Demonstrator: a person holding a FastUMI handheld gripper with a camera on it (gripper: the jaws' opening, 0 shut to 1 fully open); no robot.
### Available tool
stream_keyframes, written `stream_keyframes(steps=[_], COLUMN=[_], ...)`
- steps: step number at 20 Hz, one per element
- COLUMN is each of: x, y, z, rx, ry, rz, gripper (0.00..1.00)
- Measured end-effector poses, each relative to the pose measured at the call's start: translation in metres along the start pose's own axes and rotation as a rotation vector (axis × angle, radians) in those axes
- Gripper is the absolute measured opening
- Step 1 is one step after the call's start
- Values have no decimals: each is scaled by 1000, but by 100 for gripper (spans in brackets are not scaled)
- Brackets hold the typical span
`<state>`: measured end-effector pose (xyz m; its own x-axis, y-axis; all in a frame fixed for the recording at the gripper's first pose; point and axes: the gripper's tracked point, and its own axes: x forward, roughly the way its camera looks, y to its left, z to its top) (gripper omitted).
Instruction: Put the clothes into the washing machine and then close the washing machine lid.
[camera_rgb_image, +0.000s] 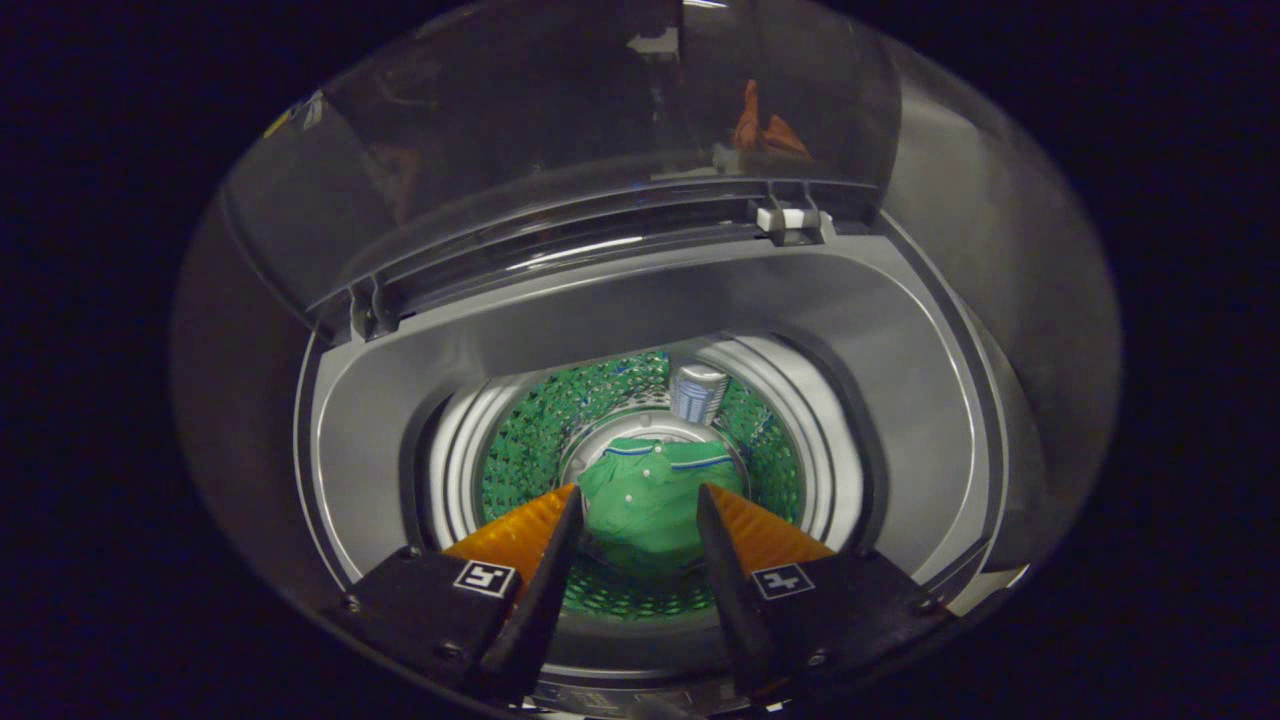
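The gripper (637, 490) hangs over the open mouth of the washing machine with its two fingers (545, 560) spread apart and pinching nothing; a wide gap stands between the tips. Each finger carries a small square black-and-white marker tag (484, 578) on its dark mount. Seen through the gap between the fingers, and well below them, the green collared shirt with blue trim stripes and small white buttons (645, 500) lies crumpled at the bottom of the round perforated drum (530, 440), which glows green around it. The shirt rests on the round metallic plate at the drum's floor (640, 428), with its collar toward the far side. Just beyond the shirt, on the far wall of the drum, stands a small ribbed silvery-white cylinder fitting (698, 392). Around the drum runs a pale white ring (455, 460), and outside that sits the wide grey plastic rim of the washing machine (900, 400), sloping down toward the opening. At the far side the dark, translucent curved lid (560, 130) stands raised, tilted back and open, joined to the machine along a long hinge bar, with a grey hinge bracket (372, 305) on the left and a small white clip (790, 217) on the right. An orange reflection (762, 125) shows faintly in the lid's glossy surface. The surroundings outside the machine are too dark to make out.
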<state>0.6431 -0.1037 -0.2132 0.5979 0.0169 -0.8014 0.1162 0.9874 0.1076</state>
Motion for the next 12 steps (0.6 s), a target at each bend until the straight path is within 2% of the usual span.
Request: stream_keyframes(steps=[4, 12], x=[-10, -60], y=[-6, -17], z=[3, 20], rx=[-22, -153], ry=[-33, -173], rz=[1, 7], gripper=[70, 70])
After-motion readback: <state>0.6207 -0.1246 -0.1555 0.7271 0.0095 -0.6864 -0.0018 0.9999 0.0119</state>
